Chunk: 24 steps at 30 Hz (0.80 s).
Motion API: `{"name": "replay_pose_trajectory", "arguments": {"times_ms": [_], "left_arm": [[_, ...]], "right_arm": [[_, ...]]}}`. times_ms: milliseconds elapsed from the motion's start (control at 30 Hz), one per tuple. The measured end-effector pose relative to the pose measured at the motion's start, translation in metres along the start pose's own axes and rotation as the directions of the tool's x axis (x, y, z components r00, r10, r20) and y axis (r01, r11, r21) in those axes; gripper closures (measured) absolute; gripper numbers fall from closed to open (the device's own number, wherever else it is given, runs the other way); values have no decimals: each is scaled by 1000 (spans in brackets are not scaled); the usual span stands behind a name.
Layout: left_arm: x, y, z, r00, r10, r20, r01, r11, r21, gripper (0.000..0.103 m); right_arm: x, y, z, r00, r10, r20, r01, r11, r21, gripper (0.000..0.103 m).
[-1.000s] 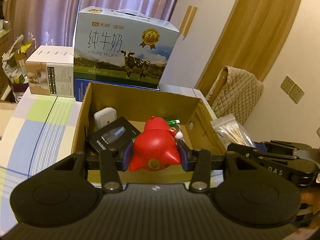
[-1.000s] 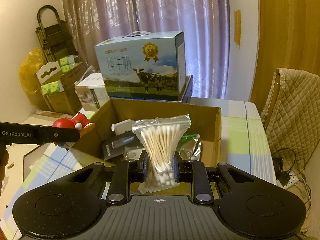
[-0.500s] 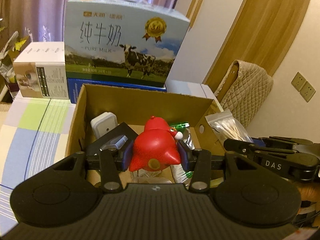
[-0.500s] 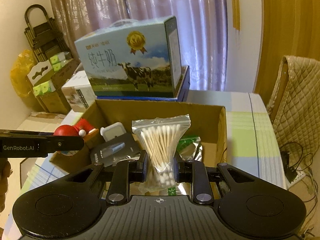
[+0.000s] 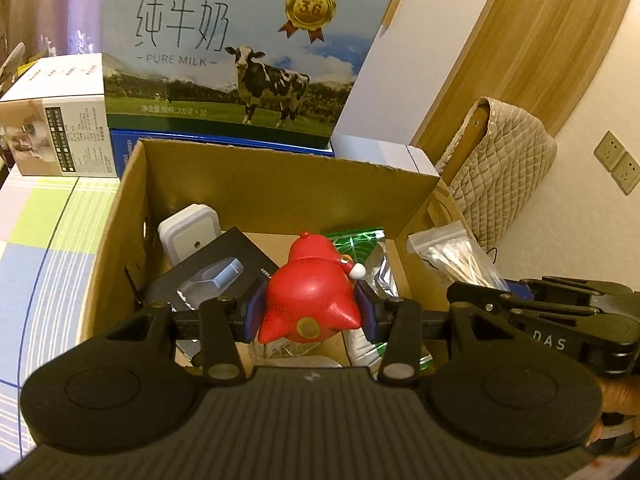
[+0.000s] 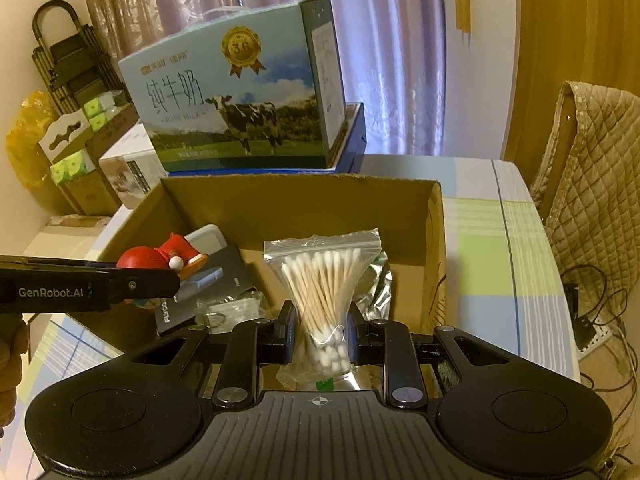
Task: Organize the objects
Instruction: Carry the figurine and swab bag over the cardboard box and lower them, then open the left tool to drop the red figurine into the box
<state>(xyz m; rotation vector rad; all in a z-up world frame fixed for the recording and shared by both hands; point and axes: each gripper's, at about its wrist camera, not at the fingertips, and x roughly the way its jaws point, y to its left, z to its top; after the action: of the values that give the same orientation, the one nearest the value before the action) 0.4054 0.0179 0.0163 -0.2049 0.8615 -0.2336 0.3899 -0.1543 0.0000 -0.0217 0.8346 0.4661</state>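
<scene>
A curtained room with a wood-panelled wall frames a worktop [image 6: 500, 240] under a pastel checked cloth. At its back stands a large milk carton [image 5: 240, 52] printed with a cow, with a smaller white box [image 5: 56, 132] beside it. In front sits the open cardboard box [image 5: 280, 176], already holding a white adapter [image 5: 188, 236], a black packaged item [image 5: 216, 272] and a green foil pouch [image 5: 360, 244].

Over the last second both wrist views have closed in on the cardboard box, so its far wall now looms larger and each load hangs above the interior rather than short of the near rim. The left hand-held gripper [image 5: 310, 316] is clamped on the red figurine [image 5: 312, 300], above the box's middle. The right hand-held gripper [image 6: 320, 336] pinches the bag of cotton swabs [image 6: 320, 280] at its waist, near the right wall. Both look ready for lowering and release.
</scene>
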Motion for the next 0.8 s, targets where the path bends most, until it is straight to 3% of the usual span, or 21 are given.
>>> {"name": "replay_pose_trajectory", "arguments": {"times_ms": [800], "left_arm": [[33,-5,-4,999,16,-41,-15,1000,5,62]], "right_arm": [[16,-6,-4,999,-4,-33,4,1000,2,82]]}}
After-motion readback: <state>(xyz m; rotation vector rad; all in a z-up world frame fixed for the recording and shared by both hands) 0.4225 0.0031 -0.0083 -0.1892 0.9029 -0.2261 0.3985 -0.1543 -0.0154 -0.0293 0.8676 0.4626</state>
